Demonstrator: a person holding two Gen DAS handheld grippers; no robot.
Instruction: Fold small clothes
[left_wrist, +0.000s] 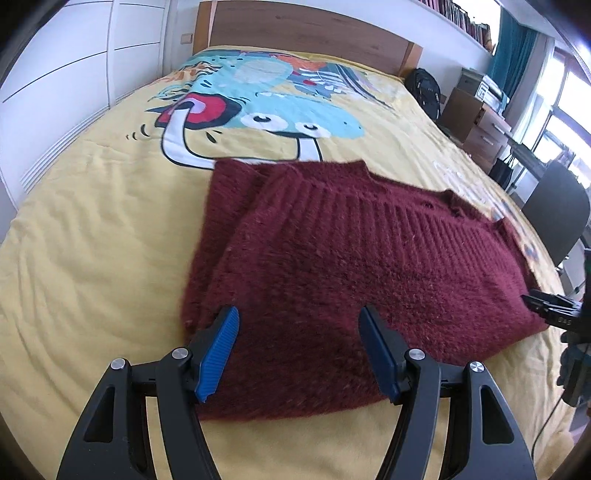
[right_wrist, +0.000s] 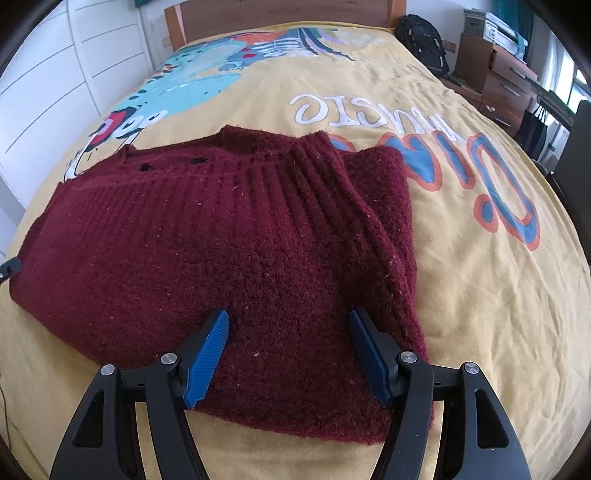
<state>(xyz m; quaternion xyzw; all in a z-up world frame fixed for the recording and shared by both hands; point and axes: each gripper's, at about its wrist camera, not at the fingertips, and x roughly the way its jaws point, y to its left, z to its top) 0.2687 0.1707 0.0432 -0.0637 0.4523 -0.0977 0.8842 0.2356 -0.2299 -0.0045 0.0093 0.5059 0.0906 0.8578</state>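
Observation:
A dark red knitted sweater lies on the bed, both sides folded in over its middle. My left gripper hovers open over its near left part, blue pads apart and nothing pinched between them. In the right wrist view the same sweater spreads flat, with a ribbed band running across its far part. My right gripper stands open above the sweater's near right part. The tip of the right gripper shows at the left view's right edge, beside the sweater's corner.
The yellow bedspread with a cartoon print covers the whole bed. A wooden headboard stands at the far end, white wardrobe doors to the left. A black backpack, wooden drawers and a dark chair stand on the right.

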